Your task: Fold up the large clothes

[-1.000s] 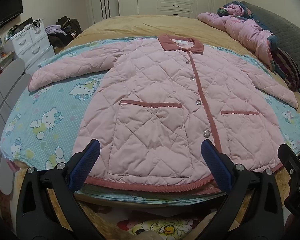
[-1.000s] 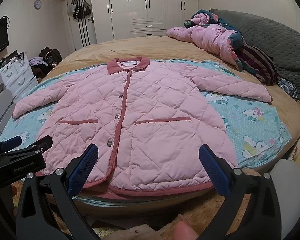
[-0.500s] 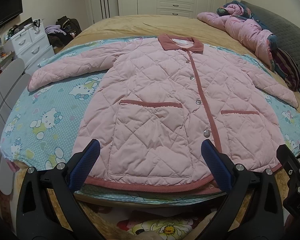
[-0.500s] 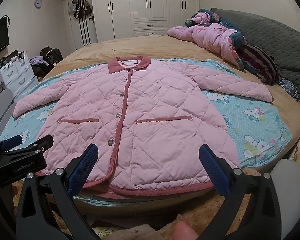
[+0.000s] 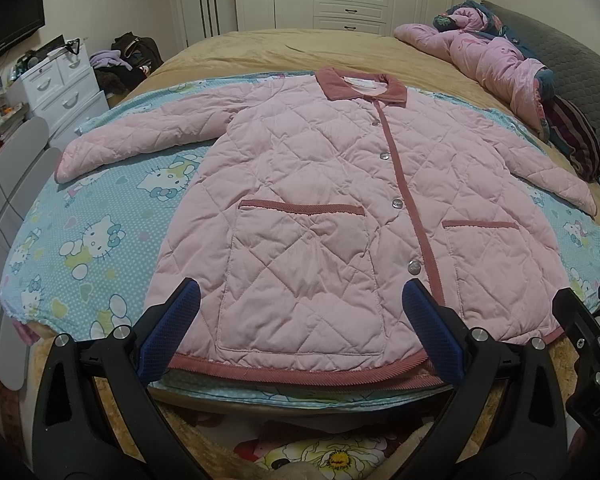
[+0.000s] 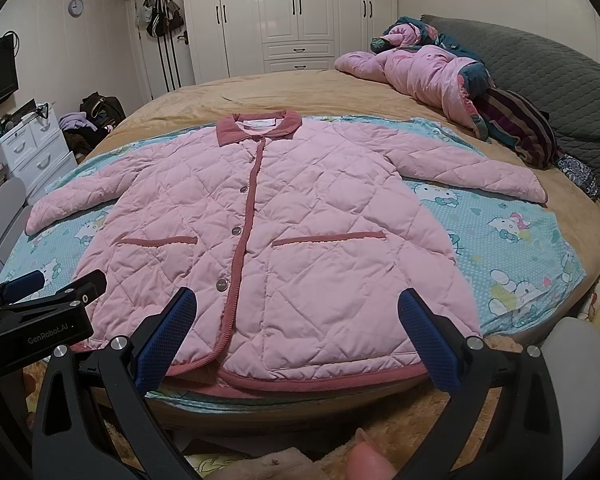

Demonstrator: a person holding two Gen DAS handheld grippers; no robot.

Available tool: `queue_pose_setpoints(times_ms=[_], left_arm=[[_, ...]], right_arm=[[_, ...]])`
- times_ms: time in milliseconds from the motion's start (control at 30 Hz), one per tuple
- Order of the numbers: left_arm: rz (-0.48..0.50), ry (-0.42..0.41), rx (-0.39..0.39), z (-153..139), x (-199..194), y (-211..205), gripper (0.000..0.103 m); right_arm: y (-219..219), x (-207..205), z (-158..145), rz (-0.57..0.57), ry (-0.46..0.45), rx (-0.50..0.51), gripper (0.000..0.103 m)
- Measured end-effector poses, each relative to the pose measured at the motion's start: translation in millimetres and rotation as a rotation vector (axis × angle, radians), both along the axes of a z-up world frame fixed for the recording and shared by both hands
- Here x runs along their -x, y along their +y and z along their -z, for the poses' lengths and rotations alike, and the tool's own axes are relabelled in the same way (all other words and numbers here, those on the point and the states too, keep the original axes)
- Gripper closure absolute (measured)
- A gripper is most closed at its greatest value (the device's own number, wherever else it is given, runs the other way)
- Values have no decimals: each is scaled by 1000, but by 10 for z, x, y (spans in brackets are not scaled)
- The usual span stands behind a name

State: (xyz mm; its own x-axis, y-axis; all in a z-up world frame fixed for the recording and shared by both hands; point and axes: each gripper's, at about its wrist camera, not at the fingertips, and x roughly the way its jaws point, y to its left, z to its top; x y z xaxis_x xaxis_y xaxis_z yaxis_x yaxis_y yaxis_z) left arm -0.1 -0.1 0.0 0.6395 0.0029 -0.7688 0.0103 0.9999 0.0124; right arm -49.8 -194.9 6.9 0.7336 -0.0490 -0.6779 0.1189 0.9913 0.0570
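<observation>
**Quilted coat laid flat on bed, both hand-held grippers released**

Nearest: left hand-held gripper [image 5: 300,332] spread wide, blue pads [image 5: 168,330] apart, nothing between them; poised just short of the coat's lower hem. Right hand-held gripper [image 6: 298,336] likewise released, blue pads [image 6: 428,344] apart, holding nothing, level with the same hem. Both positioned side by side at the foot of the bed; each visible at the edge of the other's view.

Next: pink quilted coat [image 5: 320,200] spread front-up, buttoned, hem toward the cameras, collar [image 5: 362,88] away. Darker pink trim along hem, placket, collar and pocket tops. Two patch pockets [image 5: 304,276] on the front, lying flat; contents cannot be told. Left-view sleeve [image 5: 140,140] stretched out sideways; opposite sleeve [image 6: 472,170] stretched out to the other side.

Beneath: light-blue cartoon-cat sheet [image 5: 92,240] under the whole coat, extending past both sleeves. Under that, tan bedspread [image 6: 268,92] covering the bed.

Farther: heap of pink and dark garments [image 6: 440,72] on the far right part of the bed, well apart from the coat, against a grey quilted headboard [image 6: 548,72].

Farthest: white drawer unit [image 5: 64,84] beside the bed on the left, drawers closed, small items on top. White wardrobe [image 6: 296,16] along the back wall, doors and drawers closed. Bags hung on the door [image 6: 160,16] beside it. Round clock [image 6: 76,6] on the wall.
</observation>
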Motion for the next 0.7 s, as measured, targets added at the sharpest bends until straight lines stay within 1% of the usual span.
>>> queue_pose_setpoints(times_ms=[333,400,533,700], left_arm=[[7,7,-1,-32,-35,73,8],[11,6,-6,5,-42,-11,8],[23,15,-4,46,-107,-40,8],[10,40,19,86,-266,-8,8]], right_arm=[[3,-2,7,1,0,-2,4],[6,-23,26,-1,0,-4,4],[-9,-127,39,-5,0,-11,4],[-73,-309,-31,-8,-6,-16,4]])
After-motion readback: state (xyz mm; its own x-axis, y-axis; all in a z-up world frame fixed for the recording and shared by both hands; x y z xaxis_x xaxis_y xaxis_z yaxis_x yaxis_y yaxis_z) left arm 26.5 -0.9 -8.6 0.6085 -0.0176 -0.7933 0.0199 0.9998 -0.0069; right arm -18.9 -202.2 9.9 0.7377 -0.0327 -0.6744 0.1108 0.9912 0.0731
